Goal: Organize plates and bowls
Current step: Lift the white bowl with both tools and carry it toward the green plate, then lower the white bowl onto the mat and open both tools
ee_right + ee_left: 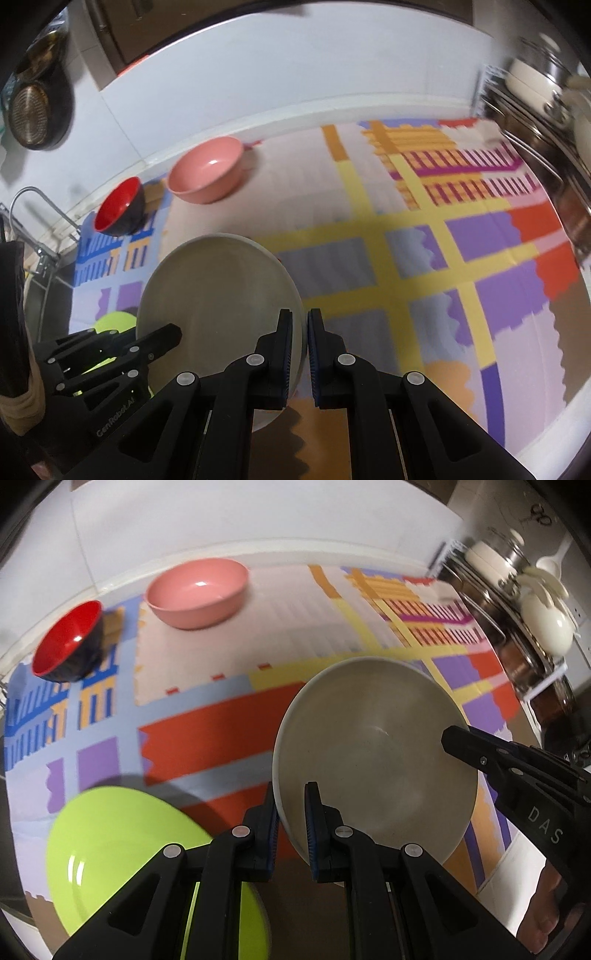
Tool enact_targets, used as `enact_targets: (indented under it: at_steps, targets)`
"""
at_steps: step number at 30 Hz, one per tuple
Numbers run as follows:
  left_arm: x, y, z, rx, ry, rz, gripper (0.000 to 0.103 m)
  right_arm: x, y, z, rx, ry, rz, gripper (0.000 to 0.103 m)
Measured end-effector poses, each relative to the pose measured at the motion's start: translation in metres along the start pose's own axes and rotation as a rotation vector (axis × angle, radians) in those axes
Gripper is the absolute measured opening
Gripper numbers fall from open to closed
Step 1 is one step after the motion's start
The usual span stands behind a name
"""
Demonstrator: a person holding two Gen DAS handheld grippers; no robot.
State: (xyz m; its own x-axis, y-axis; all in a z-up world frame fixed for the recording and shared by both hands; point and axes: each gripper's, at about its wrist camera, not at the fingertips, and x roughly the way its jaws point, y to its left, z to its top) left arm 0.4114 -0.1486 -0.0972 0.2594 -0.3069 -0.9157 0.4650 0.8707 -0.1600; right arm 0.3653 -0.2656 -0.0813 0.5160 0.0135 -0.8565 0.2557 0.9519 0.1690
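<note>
A beige round plate (376, 746) (218, 295) hangs tilted above the colourful mat (221, 723), carried between both grippers. My left gripper (291, 794) is shut on the plate's left rim; in the right wrist view the left gripper (173, 332) shows at the plate's left edge. My right gripper (300, 314) is shut on the opposite rim, and the right gripper (448, 734) reaches in from the right. A lime green plate (122, 849) (114, 321) lies on the mat below left. At the far left stand a pink bowl (197, 590) (207, 170) and a red-and-black bowl (68, 642) (120, 206).
A metal dish rack (517, 602) with pots and white utensils lines the mat's right side. A faucet (33, 199) and sink edge sit at the far left, with a strainer (31, 114) hanging on the white wall.
</note>
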Motion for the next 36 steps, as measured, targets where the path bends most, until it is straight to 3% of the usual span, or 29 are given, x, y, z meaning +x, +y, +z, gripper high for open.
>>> enact_targets:
  at_steps: [13,26,31,36]
  targets:
    - [0.032,-0.033,-0.011,0.025,0.093,-0.011,0.014,0.011,-0.044,-0.024,0.046,0.061,-0.044,0.01]
    - [0.038,-0.037,-0.011,0.011,0.108,0.001,0.016,0.026,-0.056,-0.03,0.043,0.116,-0.033,0.01]
    - [0.039,-0.037,-0.01,0.015,0.106,-0.004,0.02,0.027,-0.057,-0.03,0.045,0.118,-0.025,0.011]
    - [0.035,-0.037,-0.008,0.022,0.078,0.012,0.035,0.027,-0.059,-0.031,0.049,0.118,-0.017,0.012]
